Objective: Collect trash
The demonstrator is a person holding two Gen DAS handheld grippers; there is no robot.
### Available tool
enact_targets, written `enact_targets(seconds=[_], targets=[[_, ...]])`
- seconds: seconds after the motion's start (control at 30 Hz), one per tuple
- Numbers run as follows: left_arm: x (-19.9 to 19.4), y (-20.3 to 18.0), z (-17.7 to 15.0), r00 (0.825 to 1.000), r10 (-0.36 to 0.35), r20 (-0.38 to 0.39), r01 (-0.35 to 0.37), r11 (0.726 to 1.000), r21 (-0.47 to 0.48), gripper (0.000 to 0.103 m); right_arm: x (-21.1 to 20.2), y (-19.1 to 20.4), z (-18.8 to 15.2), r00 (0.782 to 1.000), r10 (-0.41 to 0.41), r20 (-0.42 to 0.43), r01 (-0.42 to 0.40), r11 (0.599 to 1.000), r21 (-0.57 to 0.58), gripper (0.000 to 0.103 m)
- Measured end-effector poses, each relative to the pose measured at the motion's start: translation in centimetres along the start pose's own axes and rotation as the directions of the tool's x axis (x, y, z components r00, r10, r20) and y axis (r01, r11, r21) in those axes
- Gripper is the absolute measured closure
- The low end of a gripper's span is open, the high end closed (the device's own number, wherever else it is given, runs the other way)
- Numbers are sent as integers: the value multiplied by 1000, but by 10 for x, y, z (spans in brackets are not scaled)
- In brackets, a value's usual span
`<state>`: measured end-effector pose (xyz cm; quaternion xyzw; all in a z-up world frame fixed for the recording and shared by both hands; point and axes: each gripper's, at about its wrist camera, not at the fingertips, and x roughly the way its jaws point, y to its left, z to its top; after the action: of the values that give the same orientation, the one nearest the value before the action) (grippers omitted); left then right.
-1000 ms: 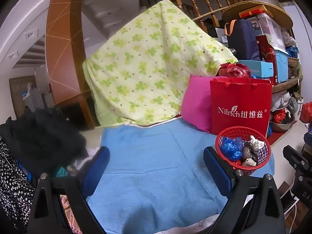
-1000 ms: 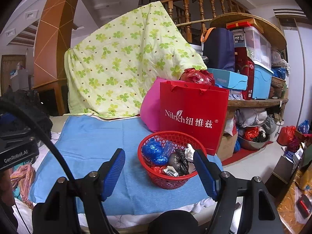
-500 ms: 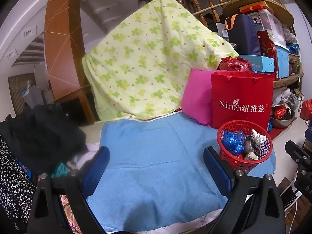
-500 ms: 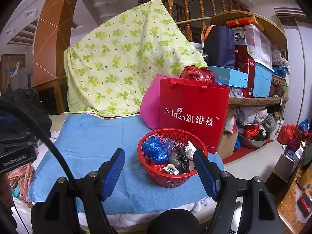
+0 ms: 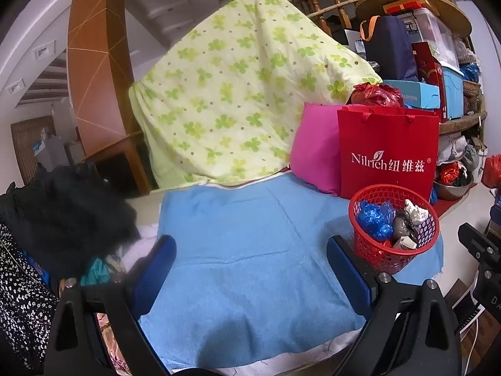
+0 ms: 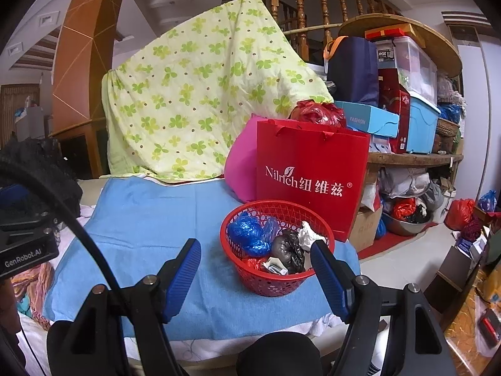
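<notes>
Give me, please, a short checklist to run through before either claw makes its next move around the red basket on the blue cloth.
1. Left claw open and empty: ok, only cloth shows between its blue fingers.
2. Right claw open and empty: ok, nothing is gripped; the basket lies beyond its fingers.
3. Red basket upright on the blue cloth: ok.
4. Trash inside the basket: ok; blue wrappers, a dark bag and white crumpled paper sit below or at the rim.
5. Loose trash left on the cloth: cannot tell fully; none shows on the visible part.
6. Clearance behind the basket: not ok; the red shopping bag stands right behind it.
</notes>
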<state>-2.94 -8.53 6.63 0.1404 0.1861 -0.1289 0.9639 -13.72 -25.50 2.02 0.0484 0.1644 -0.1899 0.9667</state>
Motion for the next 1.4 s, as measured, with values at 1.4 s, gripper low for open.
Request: enact_targets(seconds=[1.4], targets=[[59,-55,5,994,-59,-91,69,991,115,7,58,-38,7,993,-95,-65,98,994,42,27]])
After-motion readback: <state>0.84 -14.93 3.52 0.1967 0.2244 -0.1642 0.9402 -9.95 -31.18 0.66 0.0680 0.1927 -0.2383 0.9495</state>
